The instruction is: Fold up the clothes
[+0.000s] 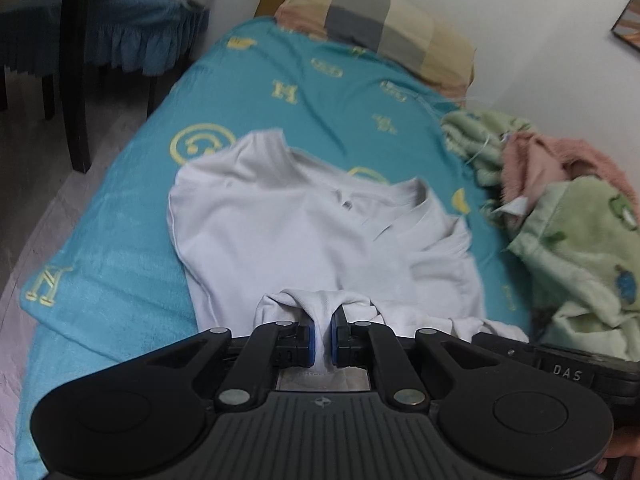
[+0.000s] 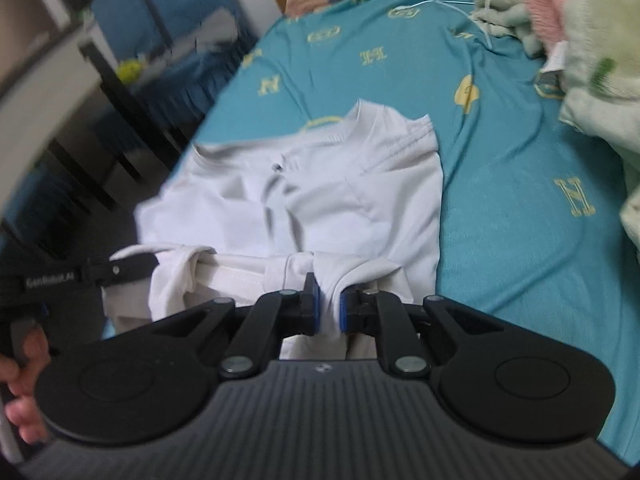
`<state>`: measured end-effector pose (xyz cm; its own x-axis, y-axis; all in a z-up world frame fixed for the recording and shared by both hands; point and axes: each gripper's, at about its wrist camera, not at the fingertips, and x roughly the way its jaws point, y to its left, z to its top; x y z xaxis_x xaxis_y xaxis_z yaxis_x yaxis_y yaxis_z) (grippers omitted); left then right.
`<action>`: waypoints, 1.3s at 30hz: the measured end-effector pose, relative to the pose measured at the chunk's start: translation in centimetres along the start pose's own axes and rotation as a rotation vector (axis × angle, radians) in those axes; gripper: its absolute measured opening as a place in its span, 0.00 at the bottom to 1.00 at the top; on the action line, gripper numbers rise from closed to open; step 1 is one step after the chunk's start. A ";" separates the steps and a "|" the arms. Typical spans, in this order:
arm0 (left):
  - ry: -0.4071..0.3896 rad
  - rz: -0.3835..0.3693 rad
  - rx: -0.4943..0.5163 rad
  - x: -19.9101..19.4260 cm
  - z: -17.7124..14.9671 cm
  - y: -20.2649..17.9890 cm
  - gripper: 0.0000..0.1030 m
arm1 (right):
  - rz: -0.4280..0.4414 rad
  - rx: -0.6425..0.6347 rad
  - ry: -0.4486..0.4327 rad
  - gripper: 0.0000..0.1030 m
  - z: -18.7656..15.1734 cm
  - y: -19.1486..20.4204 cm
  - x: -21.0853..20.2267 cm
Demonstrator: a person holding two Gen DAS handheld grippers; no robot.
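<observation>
A white shirt (image 1: 296,220) lies spread on the teal bedsheet, collar end far from me. My left gripper (image 1: 323,334) is shut on a bunched fold of the shirt's near hem. In the right wrist view the same white shirt (image 2: 320,188) shows, and my right gripper (image 2: 329,304) is shut on another bunch of the near hem. The left gripper (image 2: 120,270) also appears at the left in that view, with a hand (image 2: 24,380) below it. The right gripper's body (image 1: 560,364) shows at the lower right of the left wrist view.
The teal bedsheet (image 1: 320,92) with yellow prints covers the bed. A checked pillow (image 1: 380,20) lies at the head. A heap of green and pink fleece blankets (image 1: 568,208) sits along the wall side. Dark table legs (image 1: 76,80) and a blue-covered chair stand on the floor to the left.
</observation>
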<state>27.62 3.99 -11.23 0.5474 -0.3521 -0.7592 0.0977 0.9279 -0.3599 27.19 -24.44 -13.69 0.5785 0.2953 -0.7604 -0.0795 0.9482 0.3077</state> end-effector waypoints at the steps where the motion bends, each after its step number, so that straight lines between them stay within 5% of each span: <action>1: 0.000 0.006 0.010 0.3 -0.2 0.0 0.09 | -0.005 -0.002 0.005 0.14 -0.1 0.0 0.3; 5: -0.028 0.016 0.024 -0.4 -0.7 -0.2 0.16 | -0.015 0.006 0.014 0.15 -0.3 -0.2 1.1; 7: -0.058 0.028 0.028 -2.0 -1.4 -0.5 0.41 | -0.010 0.024 0.004 0.16 -0.3 -0.3 0.5; 9: -0.095 0.034 0.046 -4.3 -2.4 -0.9 0.48 | 0.002 0.044 -0.009 0.29 -0.6 -0.3 -0.6; 11: -0.111 0.042 0.066 -6.4 -3.9 -1.1 0.48 | 0.033 0.088 -0.033 0.53 -1.3 -0.4 -2.3; 13: -0.114 0.051 0.085 -8.0 -5.5 -1.3 0.48 | 0.063 0.138 -0.062 0.58 -2.3 -0.7 -4.2; 24: -0.085 0.090 0.114 -10.2 -10.8 -1.7 0.33 | 0.033 0.398 -0.113 0.60 -9.4 -3.6 -10.8; 35: -0.108 0.200 0.078 -8.7 -10.2 0.0 0.26 | 0.063 0.397 -0.084 0.59 -9.5 -3.7 -9.2; 39: -0.070 0.183 0.068 -7.3 -10.3 0.0 0.23 | 0.085 0.406 -0.091 0.59 -9.3 -3.8 -9.2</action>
<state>15.08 5.33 -11.25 0.6175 -0.1701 -0.7680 0.0463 0.9825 -0.1804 14.67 -29.71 -13.19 0.6548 0.3412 -0.6744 0.1859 0.7922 0.5813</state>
